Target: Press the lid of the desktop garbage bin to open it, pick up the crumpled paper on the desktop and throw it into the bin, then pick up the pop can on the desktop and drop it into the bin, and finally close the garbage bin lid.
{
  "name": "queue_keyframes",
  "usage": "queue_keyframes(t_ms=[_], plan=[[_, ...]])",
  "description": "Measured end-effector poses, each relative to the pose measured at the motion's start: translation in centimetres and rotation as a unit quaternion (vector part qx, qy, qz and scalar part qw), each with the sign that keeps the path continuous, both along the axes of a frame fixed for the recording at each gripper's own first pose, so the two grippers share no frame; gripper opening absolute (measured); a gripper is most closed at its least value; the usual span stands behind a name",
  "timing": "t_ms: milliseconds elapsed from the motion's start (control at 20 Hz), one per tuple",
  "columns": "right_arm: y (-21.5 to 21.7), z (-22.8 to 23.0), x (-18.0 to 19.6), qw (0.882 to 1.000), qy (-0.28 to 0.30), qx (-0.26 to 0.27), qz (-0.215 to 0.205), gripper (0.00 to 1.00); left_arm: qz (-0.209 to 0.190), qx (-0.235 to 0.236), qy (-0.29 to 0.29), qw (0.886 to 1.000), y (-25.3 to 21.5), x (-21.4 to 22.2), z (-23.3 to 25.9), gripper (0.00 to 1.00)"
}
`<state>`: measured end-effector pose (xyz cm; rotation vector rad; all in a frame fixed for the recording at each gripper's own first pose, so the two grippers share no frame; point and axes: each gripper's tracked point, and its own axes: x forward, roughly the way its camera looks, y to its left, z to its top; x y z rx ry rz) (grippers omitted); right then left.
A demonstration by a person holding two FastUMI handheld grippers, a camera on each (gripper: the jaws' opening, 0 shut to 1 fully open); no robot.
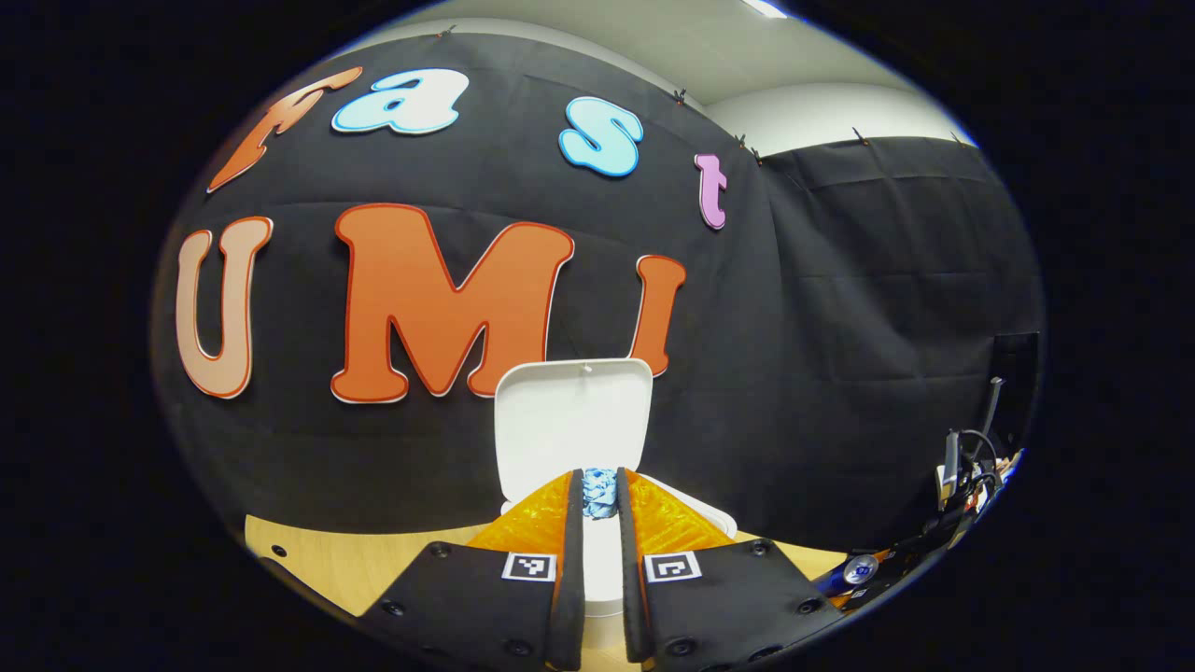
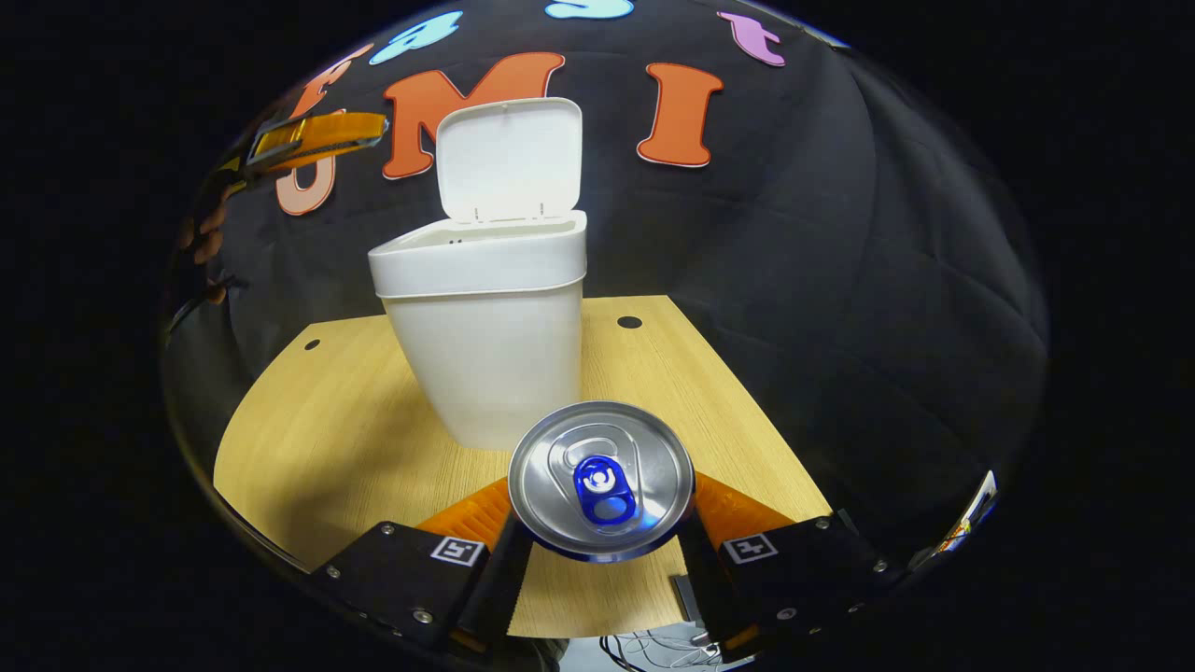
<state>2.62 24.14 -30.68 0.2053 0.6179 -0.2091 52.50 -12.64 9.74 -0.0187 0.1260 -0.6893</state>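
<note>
Left gripper (image 1: pixel 600 509) pinches a crumpled blue-and-white paper ball (image 1: pixel 599 493) above the white plastic desktop bin (image 2: pixel 485 327), lid (image 2: pixel 507 159) upright | right gripper (image 2: pixel 602 523) clamps a silver-topped pop can (image 2: pixel 602 481) near the bin on the wooden table (image 2: pixel 317 439).

Bright, even overhead light; ceiling lamp (image 1: pixel 766 7) glare top edge. Soft shadow left of bin (image 2: pixel 490 322) on table (image 2: pixel 355 420). Sharp centre, heavy fisheye bending at edges.

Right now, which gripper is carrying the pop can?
The right gripper: the pop can sits between its fingers. The left gripper pinches crumpled paper.
</note>
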Motion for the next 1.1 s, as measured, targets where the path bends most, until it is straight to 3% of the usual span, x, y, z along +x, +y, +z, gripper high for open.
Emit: queue_keyframes(t_ms=[50,150,200,500,750,800,850,1100], plan=[[-0.1,0.1,-0.1,1.000,0.000,-0.001,-0.002,0.73,0.002,0.008,0.004,1.000,-0.5,0.1,-0.6,0.20],[-0.2,0.2,-0.2,1.000,0.001,0.000,-0.005,0.73,0.003,0.019,0.017,1.000,-1.5,0.5,-2.1,0.21],[-0.2,0.3,-0.1,1.000,0.001,0.000,-0.007,0.78,0.004,0.024,0.026,0.999,-1.8,0.6,-2.8,0.20],[-1.0,1.1,0.4,1.000,-0.009,-0.007,-0.006,0.78,0.009,0.049,0.050,0.998,-3.2,0.8,-6.0,0.20],[-2.0,2.3,1.7,0.999,-0.030,-0.028,0.003,0.78,0.016,0.068,0.075,0.995,-3.0,1.3,-9.1,0.29],[-2.1,2.6,2.0,0.999,-0.035,-0.033,0.006,0.73,0.018,0.068,0.081,0.994,-3.0,1.2,-9.6,0.30],[-2.4,3.0,2.3,0.999,-0.038,-0.038,0.008,0.78,0.016,0.068,0.087,0.994,-3.1,1.1,-9.9,0.31],[-3.2,5.6,4.1,0.996,-0.073,-0.052,0.019,0.78,0.018,0.067,0.103,0.992,-2.4,0.4,-10.7,0.38]])
